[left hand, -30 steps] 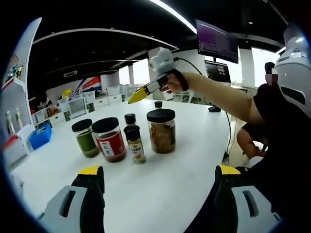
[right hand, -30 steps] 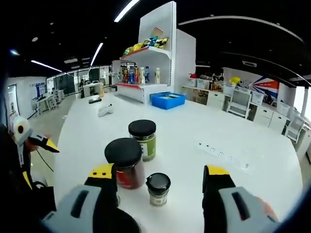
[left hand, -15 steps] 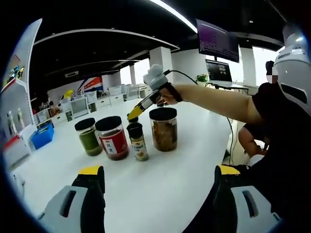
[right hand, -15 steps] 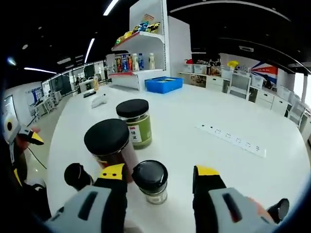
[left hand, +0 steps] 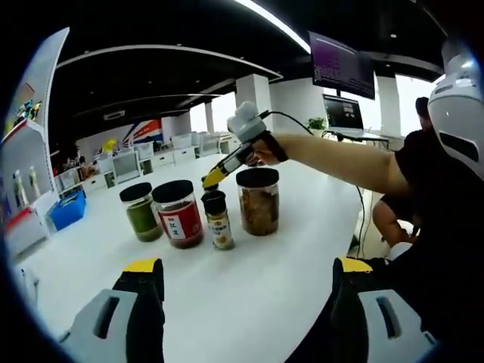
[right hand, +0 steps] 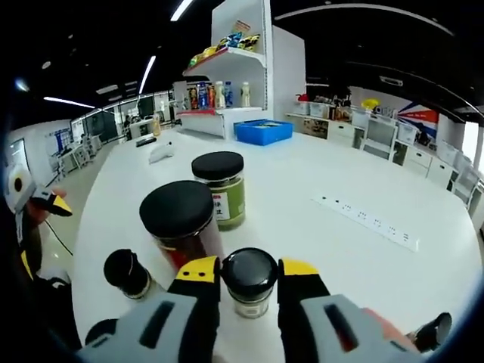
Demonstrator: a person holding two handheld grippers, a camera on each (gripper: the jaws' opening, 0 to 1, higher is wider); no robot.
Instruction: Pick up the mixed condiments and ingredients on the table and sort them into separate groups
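Right gripper clamped on small bottle; left gripper jaws apart, holding nothing.
Risk on lifting: knocking red jar just beside; glass slipping.

Both views are evenly and brightly lit from above; ceiling strip lights appear as overexposed white streaks against a dark ceiling; further daylight enters through blown-out windows in the left gripper view. The white table reflects a soft sheen without harsh glare; shadows beneath the jars are faint and diffuse. Fisheye distortion bends straight lines strongly toward the edges; the near foreground is slightly soft; distant shelves lose fine detail; the monitor reads as washed purple.
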